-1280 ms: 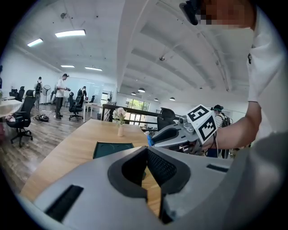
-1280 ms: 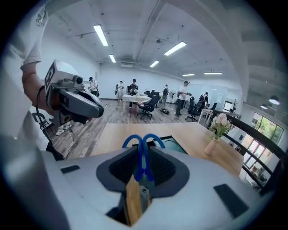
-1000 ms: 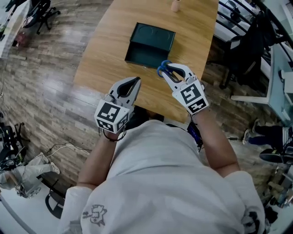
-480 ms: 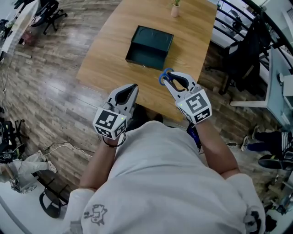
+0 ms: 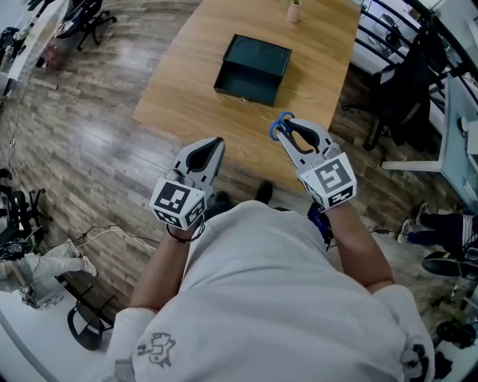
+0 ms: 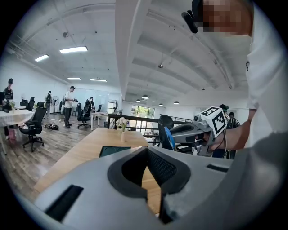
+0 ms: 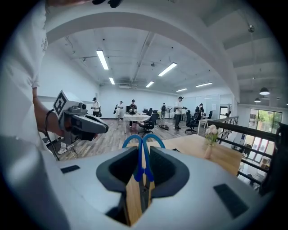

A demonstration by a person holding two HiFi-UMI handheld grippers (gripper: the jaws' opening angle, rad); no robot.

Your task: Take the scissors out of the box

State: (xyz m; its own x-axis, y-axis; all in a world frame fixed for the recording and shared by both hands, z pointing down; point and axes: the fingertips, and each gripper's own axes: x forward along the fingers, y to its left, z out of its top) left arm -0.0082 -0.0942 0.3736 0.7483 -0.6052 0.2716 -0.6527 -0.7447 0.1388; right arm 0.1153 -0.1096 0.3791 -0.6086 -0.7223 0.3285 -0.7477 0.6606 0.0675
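Observation:
The dark green box (image 5: pixel 252 69) lies open on the wooden table (image 5: pixel 187 97); its inside looks empty. My right gripper (image 5: pixel 288 128) hangs over the table's near edge, shut on the scissors (image 5: pixel 280 125), whose blue handle loops stick out past the fingertips. In the right gripper view the scissors (image 7: pixel 141 164) stand upright between the jaws of the right gripper (image 7: pixel 143 150). My left gripper (image 5: pixel 211 149) floats at the table's near edge, to the left of the right one, shut and holding nothing. The left gripper view shows the left gripper (image 6: pixel 146 150) facing the box (image 6: pixel 112 150).
A small vase of flowers (image 5: pixel 295 10) stands at the table's far end. Black office chairs (image 5: pixel 396 89) and white desks sit to the right of the table. On the left is wooden floor with chairs (image 5: pixel 82 15) further off. Several people stand far back in the room.
Both grippers have drawn back from the box toward the person and risen a little. The scissors went along in the right gripper, away from the box's front corner.

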